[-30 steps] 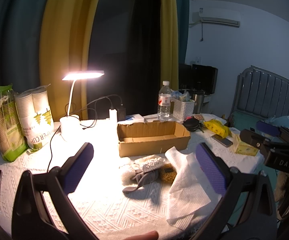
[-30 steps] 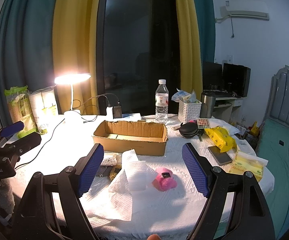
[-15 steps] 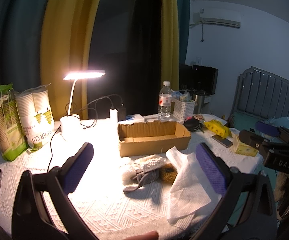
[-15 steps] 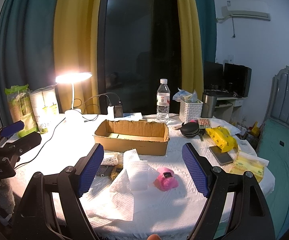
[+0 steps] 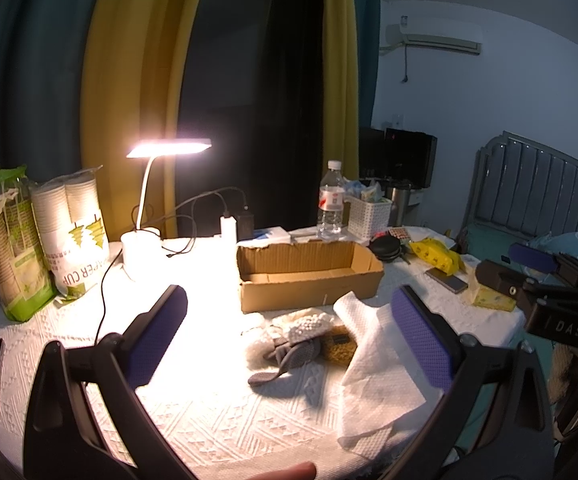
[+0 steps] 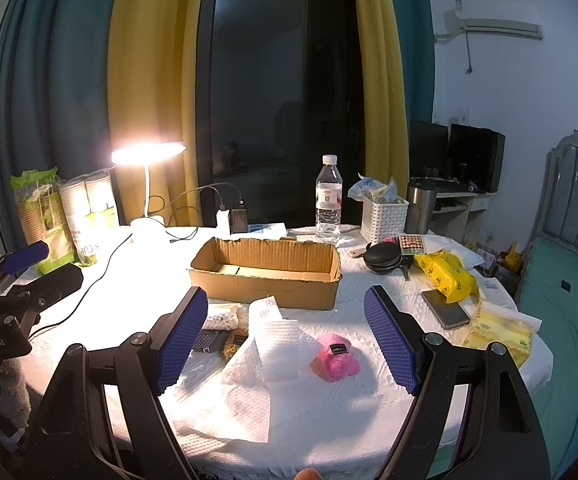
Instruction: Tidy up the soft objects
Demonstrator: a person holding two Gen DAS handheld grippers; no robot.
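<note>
Left gripper [image 5: 289, 336]: its jaws are standing wide apart and holding nothing, hovering above the near edge of the table.
Right gripper [image 6: 287, 340]: it is gaping just as wide, also empty, hanging at about the same height beside the left one.
Soft pile [image 5: 301, 338]: a white fluffy piece, a grey knitted piece and a mustard one are lying bunched together straight ahead of the left gripper, between its fingers in that view; the grey piece is stretching its long axis toward the gripper and slightly leftward.
Pink soft object [image 6: 335, 358]: it is sitting ahead of the right gripper, a little right of centre between its fingers, apart from the pile.
Paper towel [image 6: 265, 364]: it is lying crumpled between pile and pink object, overlapping the pile's right side.
Cardboard box [image 6: 265, 276]: it is standing open and apparently empty, just beyond all the soft things, long axis running crosswise to both grippers.
Nearer hand: judging by the views, the left is lining up with the pile, the right with the pink object.
Surface: a white textured tablecloth [image 5: 217, 412] is covering the round table, glaring under the desk lamp [image 5: 169, 148].
Room: dim, with yellow and teal curtains hanging behind a dark window.
</note>
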